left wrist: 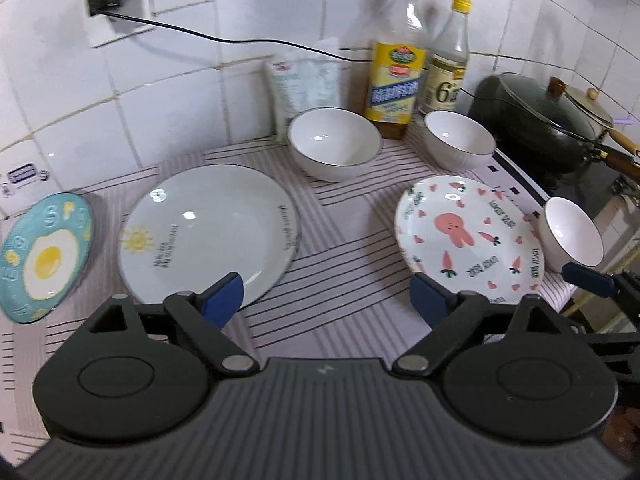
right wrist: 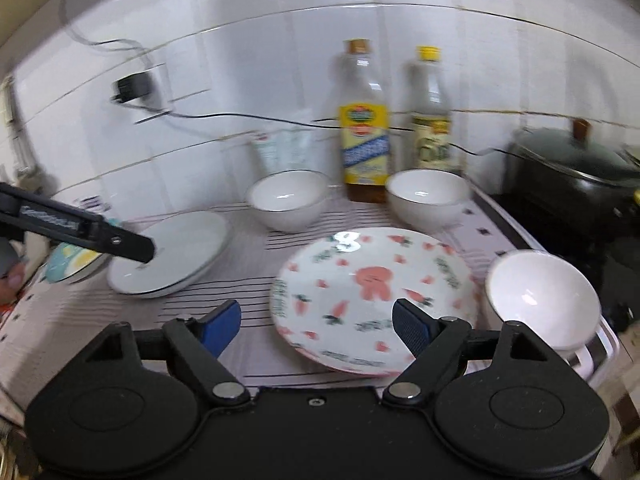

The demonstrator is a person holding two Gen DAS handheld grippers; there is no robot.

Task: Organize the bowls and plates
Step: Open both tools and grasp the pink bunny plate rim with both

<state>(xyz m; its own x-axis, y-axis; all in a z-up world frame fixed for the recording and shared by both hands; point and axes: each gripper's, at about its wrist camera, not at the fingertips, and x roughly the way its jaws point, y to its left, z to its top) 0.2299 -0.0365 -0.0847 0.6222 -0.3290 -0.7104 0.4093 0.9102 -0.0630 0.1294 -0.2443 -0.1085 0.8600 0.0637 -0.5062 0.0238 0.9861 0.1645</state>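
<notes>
my left hand-held gripper (left wrist: 326, 298) released, blue ribbed pads spread, nothing between them. my right hand-held gripper (right wrist: 316, 322) released too, over near rim of rabbit plate (right wrist: 374, 294).

bench (left wrist: 352, 240) under striped cloth. three round glossy ceramic plates lie flat in row: egg plate (left wrist: 42, 256), white sun plate (left wrist: 208, 232), rabbit plate. three smooth white bowls upright, mouths up: left bowl (left wrist: 334, 142), middle bowl (left wrist: 460, 140), right bowl (left wrist: 570, 236) just beside rabbit plate. two clear bottles (left wrist: 396, 64) against tiled wall.
</notes>
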